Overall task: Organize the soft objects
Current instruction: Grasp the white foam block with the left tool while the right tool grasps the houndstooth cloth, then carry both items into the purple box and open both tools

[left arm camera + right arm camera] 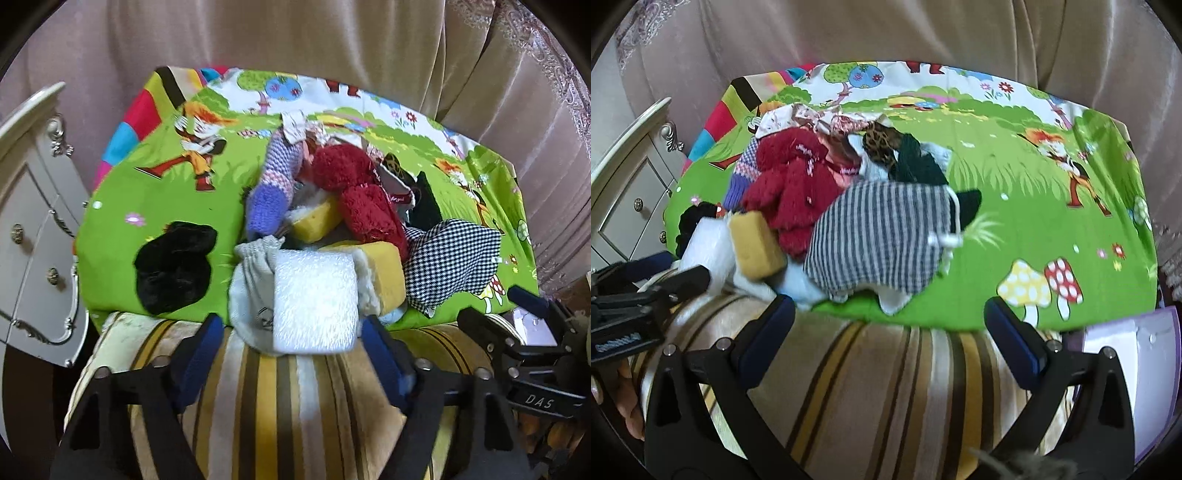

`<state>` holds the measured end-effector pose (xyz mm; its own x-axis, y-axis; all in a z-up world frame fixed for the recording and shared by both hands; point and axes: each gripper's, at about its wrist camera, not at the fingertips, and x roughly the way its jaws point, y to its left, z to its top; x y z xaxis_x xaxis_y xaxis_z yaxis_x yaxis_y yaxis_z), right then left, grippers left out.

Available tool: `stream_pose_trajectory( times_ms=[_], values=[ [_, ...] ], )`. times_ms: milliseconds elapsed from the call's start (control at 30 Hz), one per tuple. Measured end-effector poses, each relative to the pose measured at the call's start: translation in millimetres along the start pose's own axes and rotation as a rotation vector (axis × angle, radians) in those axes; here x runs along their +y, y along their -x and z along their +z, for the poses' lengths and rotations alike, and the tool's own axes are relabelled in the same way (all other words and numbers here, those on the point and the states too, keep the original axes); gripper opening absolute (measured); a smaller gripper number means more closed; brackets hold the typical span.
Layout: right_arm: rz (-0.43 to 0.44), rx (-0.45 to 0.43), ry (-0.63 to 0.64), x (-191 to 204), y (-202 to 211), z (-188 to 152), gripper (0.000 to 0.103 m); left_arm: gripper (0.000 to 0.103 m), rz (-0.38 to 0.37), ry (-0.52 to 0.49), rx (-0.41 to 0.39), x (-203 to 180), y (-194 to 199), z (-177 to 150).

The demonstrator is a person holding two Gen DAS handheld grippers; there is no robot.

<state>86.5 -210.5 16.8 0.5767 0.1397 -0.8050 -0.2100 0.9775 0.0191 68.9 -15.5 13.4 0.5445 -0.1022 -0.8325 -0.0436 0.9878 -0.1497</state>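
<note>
A heap of soft things lies on a green cartoon cloth. In the left wrist view a white sponge block lies on a grey sock, just ahead of my open, empty left gripper. Behind are yellow sponges, red fluffy socks, a purple knit sock, a checked pouch and a black fluffy piece apart at the left. My right gripper is open and empty at the cloth's near edge, in front of the checked pouch and red socks.
A striped cushion lies under both grippers. A white dresser stands at the left. Curtains hang behind. A purple-edged white box sits at the right. The cloth's right half shows only its print.
</note>
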Motion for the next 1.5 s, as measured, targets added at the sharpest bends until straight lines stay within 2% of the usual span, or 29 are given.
stream_pose_trajectory(
  times_ms=[100,133,267,300,367,433,533,633,800,1100,1500],
  values=[
    [0.003,-0.009,-0.003,-3,-6,11,0.103,0.051,-0.011,-0.004,0.007,-1,-5,4],
    [0.007,-0.011,-0.011,-5,-7,14,0.103,0.048,-0.013,-0.006,0.008,-2,-5,4],
    [0.026,-0.013,-0.03,-9,-16,24,0.102,0.047,-0.021,-0.004,0.0,-2,-4,2],
    [0.035,-0.018,-0.03,-9,-17,26,0.098,0.047,-0.02,-0.003,-0.006,-2,-2,1],
    [0.065,-0.005,-0.017,-6,-22,28,0.082,0.047,-0.011,-0.005,-0.028,-3,2,0],
    [0.091,0.02,-0.014,-5,-28,28,0.048,0.047,-0.006,-0.001,-0.052,-4,8,-2],
    [0.132,0.025,-0.031,-8,-30,24,0.024,0.047,-0.001,0.004,-0.081,-5,16,-5],
    [0.153,0.003,-0.05,-14,-23,21,0.012,0.047,0.008,0.007,-0.125,-8,26,-7],
    [0.181,-0.041,-0.059,-21,-7,15,0.006,0.047,0.015,0.017,-0.165,-13,38,-10],
    [0.188,-0.135,-0.101,-44,33,6,0.005,0.047,0.014,-0.027,-0.182,-34,50,-12],
    [0.163,-0.244,-0.199,-102,93,-12,0.005,0.047,-0.012,-0.1,-0.213,-74,64,-11]
  ],
)
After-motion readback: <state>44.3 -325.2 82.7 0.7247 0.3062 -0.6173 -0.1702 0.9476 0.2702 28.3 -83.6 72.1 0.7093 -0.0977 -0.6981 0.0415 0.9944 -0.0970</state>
